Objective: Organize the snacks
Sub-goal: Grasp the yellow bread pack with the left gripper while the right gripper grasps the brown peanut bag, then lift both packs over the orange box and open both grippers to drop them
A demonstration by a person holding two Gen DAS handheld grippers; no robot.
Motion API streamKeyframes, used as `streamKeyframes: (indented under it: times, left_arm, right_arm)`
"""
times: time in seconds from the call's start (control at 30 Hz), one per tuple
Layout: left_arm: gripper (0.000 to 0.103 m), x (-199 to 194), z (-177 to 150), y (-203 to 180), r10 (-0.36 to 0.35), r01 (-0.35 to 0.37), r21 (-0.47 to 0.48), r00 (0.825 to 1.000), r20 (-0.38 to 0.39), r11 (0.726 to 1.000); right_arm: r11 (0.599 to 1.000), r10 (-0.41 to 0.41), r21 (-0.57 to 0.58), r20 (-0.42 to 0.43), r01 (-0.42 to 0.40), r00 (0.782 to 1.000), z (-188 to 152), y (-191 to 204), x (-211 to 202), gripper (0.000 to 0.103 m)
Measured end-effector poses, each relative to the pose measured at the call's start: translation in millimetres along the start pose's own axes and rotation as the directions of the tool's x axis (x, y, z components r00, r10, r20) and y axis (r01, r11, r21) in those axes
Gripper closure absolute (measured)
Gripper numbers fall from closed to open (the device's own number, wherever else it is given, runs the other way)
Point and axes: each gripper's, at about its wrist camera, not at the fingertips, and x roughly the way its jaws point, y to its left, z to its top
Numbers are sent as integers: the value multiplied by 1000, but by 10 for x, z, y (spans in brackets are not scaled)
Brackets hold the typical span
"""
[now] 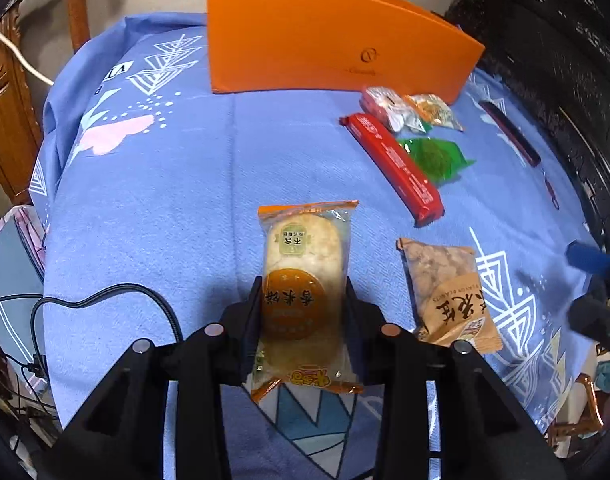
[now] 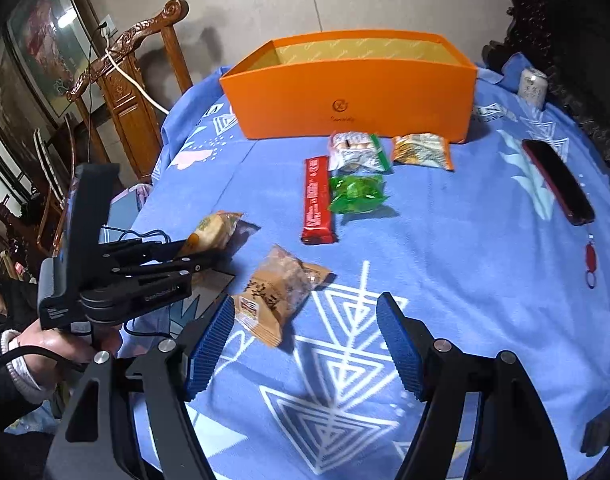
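Okay, we are logging this quick:
Left gripper (image 1: 305,312): we are seeing it clamping the rice cracker pack (image 1: 303,280) at its lower half, pads pressing both long edges, so it is grasped, not loose.
Cracker position: it is sitting near the front of the blue tablecloth (image 1: 165,200), well apart from the orange box (image 1: 325,40).
Right gripper (image 2: 305,344): its jaws are standing wide with nothing between them; it is hovering just beside the peanut pack (image 2: 279,292), probably lining up for that one.
Other snacks: the red bar (image 2: 317,200), green pack (image 2: 355,194), white pack (image 2: 355,152) and yellow pack (image 2: 423,152) are lying near the box front, waiting.
Box: it is standing open at the top — we are judging it to be the drop target.
Phone (image 2: 557,180): it is lying off to the right — not a snack.
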Motion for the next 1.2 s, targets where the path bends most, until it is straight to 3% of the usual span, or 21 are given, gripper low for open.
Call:
streamKeyframes:
  times: [0.33, 0.57, 0.63, 0.7, 0.83, 1.2]
  left_arm:
    - [68, -315, 98, 144, -5, 7, -32, 997, 71, 999]
    - [68, -449, 144, 260, 6, -2, -54, 996, 88, 999]
    - [68, -467, 150, 271, 8, -3, -56, 996, 93, 998]
    - [68, -480, 157, 272, 11, -6, -52, 995, 97, 999]
    - [68, -477, 161, 245, 6, -1, -51, 995, 96, 999]
    - [68, -686, 432, 32, -1, 6, -30, 987, 162, 1000]
  right_arm:
    - [999, 35, 38, -82, -32, 996, 48, 146, 503, 30]
    - [997, 12, 74, -141, -2, 990, 77, 190, 845, 30]
    - [998, -8, 57, -147, 17, 989, 77, 213, 889, 44]
    - [999, -32, 11, -145, 34, 989, 75, 248, 890, 59]
    - [999, -38, -22, -139, 35, 990, 66, 228, 823, 67]
    - [999, -30, 39, 9, 29, 1000, 298, -234, 191, 68]
